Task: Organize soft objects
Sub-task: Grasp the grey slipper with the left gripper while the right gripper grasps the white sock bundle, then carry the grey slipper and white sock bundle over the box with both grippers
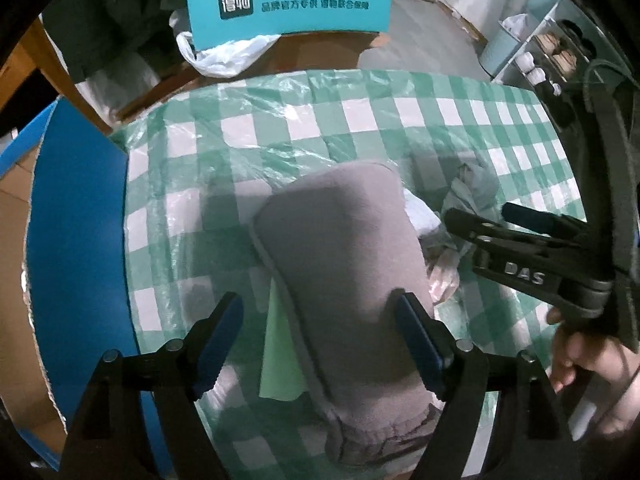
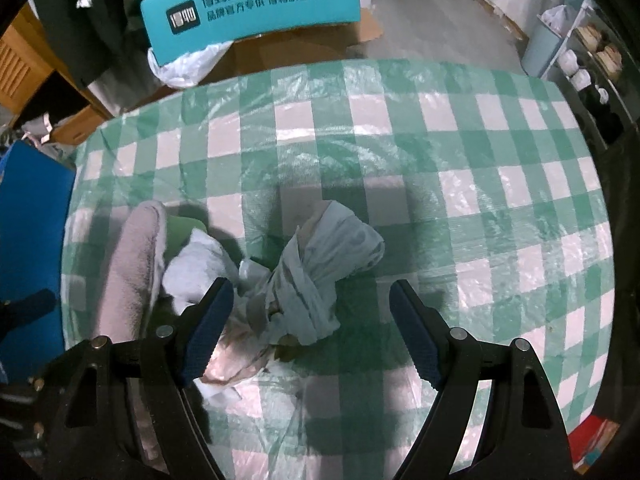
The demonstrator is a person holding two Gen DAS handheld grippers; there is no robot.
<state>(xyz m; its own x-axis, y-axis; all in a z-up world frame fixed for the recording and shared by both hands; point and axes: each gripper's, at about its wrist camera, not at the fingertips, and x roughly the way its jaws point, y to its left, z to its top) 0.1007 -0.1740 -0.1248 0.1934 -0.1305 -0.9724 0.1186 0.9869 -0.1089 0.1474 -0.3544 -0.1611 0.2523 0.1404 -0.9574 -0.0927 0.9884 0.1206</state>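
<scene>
A folded grey fleece cloth lies on the green-and-white checked table cover, on top of a light green cloth. My left gripper is open, its fingers spread on either side of the grey cloth's near end. A crumpled pale blue cloth lies to the right, beside a white cloth. My right gripper is open just above the pale blue cloth; it also shows in the left wrist view. The grey cloth shows at the left of the right wrist view.
A blue box flap borders the table's left side. A teal chair back with printed text and a white plastic bag stand beyond the far edge. White shelves are at the far right. The checked cover stretches right.
</scene>
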